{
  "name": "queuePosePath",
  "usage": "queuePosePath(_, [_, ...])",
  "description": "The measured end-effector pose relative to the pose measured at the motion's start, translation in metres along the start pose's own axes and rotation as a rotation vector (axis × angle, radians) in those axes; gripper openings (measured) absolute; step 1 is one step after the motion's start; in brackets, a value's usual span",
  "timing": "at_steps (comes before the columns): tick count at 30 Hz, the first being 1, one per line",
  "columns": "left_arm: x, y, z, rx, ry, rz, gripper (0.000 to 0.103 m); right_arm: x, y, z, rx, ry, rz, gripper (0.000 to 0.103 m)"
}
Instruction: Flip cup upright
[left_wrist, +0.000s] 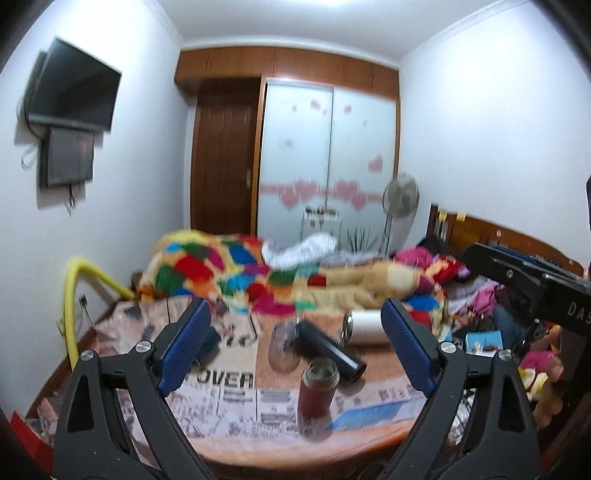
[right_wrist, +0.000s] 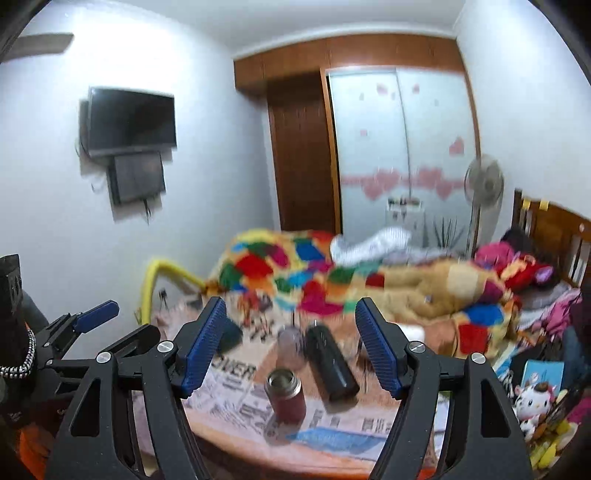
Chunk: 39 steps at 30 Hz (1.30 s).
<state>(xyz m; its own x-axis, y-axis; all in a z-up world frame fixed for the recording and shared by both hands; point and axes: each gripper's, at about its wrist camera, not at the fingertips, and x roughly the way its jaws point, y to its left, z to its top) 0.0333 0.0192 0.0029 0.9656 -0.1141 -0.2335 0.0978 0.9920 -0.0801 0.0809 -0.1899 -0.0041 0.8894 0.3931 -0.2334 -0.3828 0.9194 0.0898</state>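
Note:
Several cups sit on a newspaper-covered round table. A red cup stands upright near the front; it also shows in the right wrist view. A black flask lies on its side behind it, also in the right wrist view. A clear glass cup lies beside the flask, blurred in the right wrist view. A white cup lies on its side at the back right. My left gripper is open and empty above the table. My right gripper is open and empty, short of the cups.
A bed with a colourful blanket lies just behind the table. A yellow tube stands at the left. Toys and clutter lie at the right. A TV hangs on the left wall. A fan stands by the wardrobe.

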Motion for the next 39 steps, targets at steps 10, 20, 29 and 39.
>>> queuePosePath(10, [-0.053, -0.007, 0.002, -0.002, -0.118, 0.064, 0.101, -0.023, 0.015, -0.009, -0.027, -0.081, -0.033, 0.09])
queuePosePath(20, [-0.06, -0.009, -0.009, 0.007, -0.092, 0.098, 0.103, -0.039, 0.011, -0.02, -0.038, -0.068, -0.064, 0.103])
queuePosePath(29, [-0.064, -0.012, -0.01, 0.015, -0.091, 0.098, 0.103, -0.045, 0.011, -0.025, -0.034, -0.057, -0.066, 0.103])
queuePosePath(39, [-0.061, -0.012, -0.012, 0.018, -0.081, 0.09, 0.103, -0.044, 0.012, -0.027, -0.035, -0.047, -0.064, 0.103])
